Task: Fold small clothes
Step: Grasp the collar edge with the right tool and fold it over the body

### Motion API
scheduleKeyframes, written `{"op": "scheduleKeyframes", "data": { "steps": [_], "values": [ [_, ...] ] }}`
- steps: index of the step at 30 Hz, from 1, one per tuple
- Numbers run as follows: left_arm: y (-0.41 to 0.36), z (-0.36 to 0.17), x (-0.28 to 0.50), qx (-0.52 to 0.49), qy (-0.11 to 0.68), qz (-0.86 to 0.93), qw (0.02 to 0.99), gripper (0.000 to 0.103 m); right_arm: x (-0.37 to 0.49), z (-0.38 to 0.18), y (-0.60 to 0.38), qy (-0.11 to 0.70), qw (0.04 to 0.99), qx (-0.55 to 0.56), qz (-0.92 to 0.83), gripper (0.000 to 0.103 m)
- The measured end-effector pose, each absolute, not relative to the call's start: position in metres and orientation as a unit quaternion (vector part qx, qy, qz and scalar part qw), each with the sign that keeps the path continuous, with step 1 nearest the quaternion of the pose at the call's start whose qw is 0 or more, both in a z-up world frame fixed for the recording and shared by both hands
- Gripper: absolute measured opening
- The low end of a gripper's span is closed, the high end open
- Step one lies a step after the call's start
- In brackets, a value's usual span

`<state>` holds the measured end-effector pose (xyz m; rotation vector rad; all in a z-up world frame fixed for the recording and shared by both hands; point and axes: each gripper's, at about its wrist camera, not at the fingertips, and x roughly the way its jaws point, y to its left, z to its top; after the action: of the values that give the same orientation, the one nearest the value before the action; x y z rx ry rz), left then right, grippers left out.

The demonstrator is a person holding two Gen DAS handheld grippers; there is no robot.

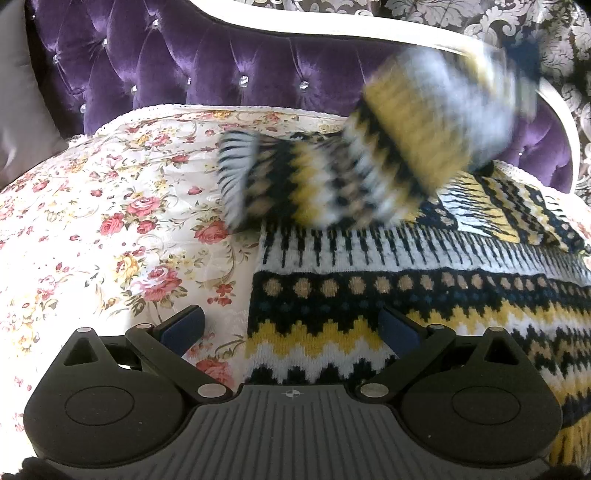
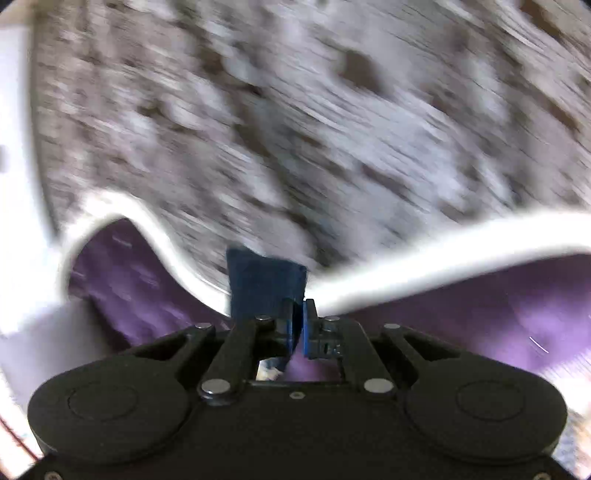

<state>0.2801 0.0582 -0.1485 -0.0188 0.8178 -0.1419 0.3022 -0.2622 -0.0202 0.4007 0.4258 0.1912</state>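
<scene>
A sleeve (image 1: 332, 177) of the patterned sweater (image 1: 424, 306) is lifted toward two o'clock by the clenched right gripper (image 2: 297, 314), presumably for folding inward; the left gripper (image 1: 291, 328) is held released.

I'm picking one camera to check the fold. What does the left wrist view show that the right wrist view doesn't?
Only the left wrist view: the patterned knit sweater on the floral bedspread, one sleeve lifted and blurred, and the open left gripper.

Only the right wrist view: the shut right gripper, with what it pinches hard to tell.

Both: the purple headboard and patterned wallpaper.
</scene>
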Motion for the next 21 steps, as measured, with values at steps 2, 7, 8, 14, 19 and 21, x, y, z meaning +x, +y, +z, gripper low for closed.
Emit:
{"op": "scheduleKeyframes", "data": {
  "steps": [2,7,8,14,19,21],
  "values": [
    [0.059,-0.149,0.280,-0.009,0.395,-0.070,0.916,0.101,0.304,-0.063,-0.278,0.266,0.942,0.196,0.054,0.010],
    [0.057,-0.149,0.279,-0.005,0.394,-0.066,0.917,0.101,0.301,-0.115,-0.297,0.333,0.925,0.184,0.015,0.011],
    [0.056,-0.149,0.279,-0.005,0.394,-0.066,0.917,0.101,0.298,-0.115,-0.299,0.336,0.924,0.183,0.014,0.013],
    [0.056,-0.149,0.281,-0.006,0.395,-0.064,0.917,0.101,0.299,-0.111,-0.310,0.339,0.922,0.187,-0.002,0.062],
    [0.057,-0.150,0.282,-0.006,0.395,-0.065,0.917,0.101,0.316,-0.124,-0.322,0.349,0.913,0.212,-0.012,0.071],
    [0.057,-0.150,0.282,-0.006,0.395,-0.064,0.917,0.101,0.321,-0.130,-0.322,0.357,0.910,0.210,-0.012,0.071]
  ]
}}
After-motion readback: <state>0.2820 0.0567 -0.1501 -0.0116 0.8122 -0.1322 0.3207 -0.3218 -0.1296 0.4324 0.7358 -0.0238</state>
